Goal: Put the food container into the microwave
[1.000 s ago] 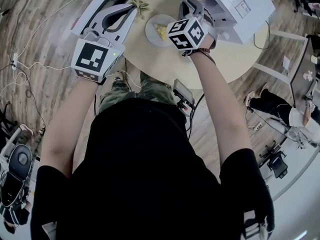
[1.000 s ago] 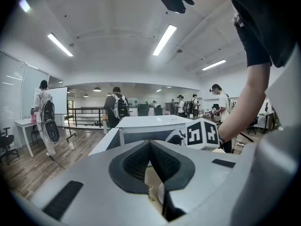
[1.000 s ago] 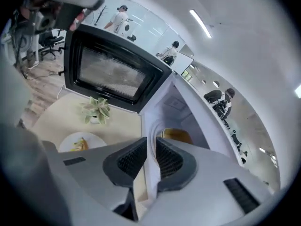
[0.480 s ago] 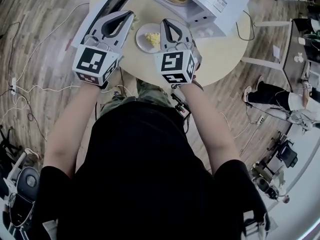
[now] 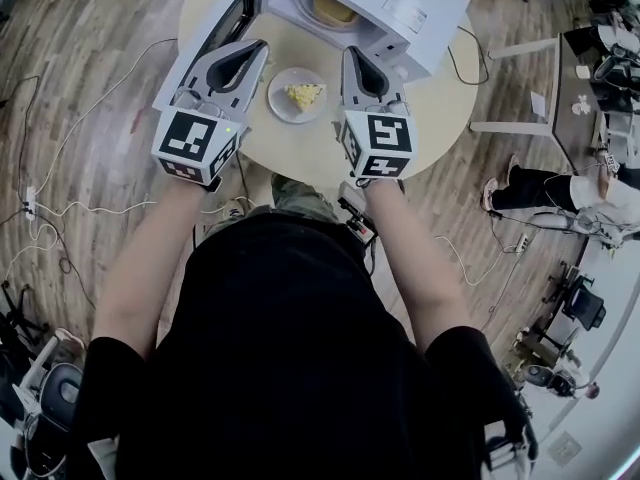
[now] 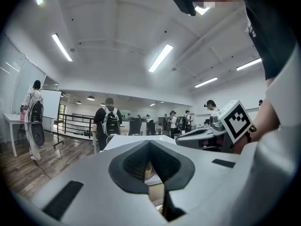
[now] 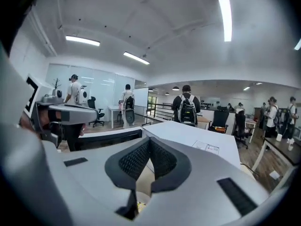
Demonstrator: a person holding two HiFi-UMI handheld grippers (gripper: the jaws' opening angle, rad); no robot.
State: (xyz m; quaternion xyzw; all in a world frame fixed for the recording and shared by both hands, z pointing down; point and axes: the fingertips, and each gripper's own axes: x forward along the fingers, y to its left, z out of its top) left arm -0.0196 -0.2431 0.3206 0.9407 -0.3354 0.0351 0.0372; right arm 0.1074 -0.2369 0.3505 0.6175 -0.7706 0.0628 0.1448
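Note:
A round white dish (image 5: pixel 297 95) with yellow food sits on the pale round table (image 5: pixel 440 118), just in front of the open white microwave (image 5: pixel 400 13). Inside the microwave's cavity lies a yellowish round thing (image 5: pixel 330 9); I cannot tell what it is. My left gripper (image 5: pixel 258 46) is left of the dish, shut and empty. My right gripper (image 5: pixel 352 54) is right of the dish, also shut and empty. In the left gripper view the left gripper (image 6: pixel 149 143) has its pads pressed together. The right gripper view shows the right gripper (image 7: pixel 149 140) the same way.
The microwave door (image 5: pixel 215 28) swings out to the left, behind my left gripper. Cables (image 5: pixel 60 208) trail over the wooden floor. A seated person (image 5: pixel 545 203) and office chairs are at the right. Both gripper views show people standing in the far room.
My right gripper has drawn back from the microwave's mouth to beside the dish. The left gripper has kept its place by the door. The dish has stayed on the table.

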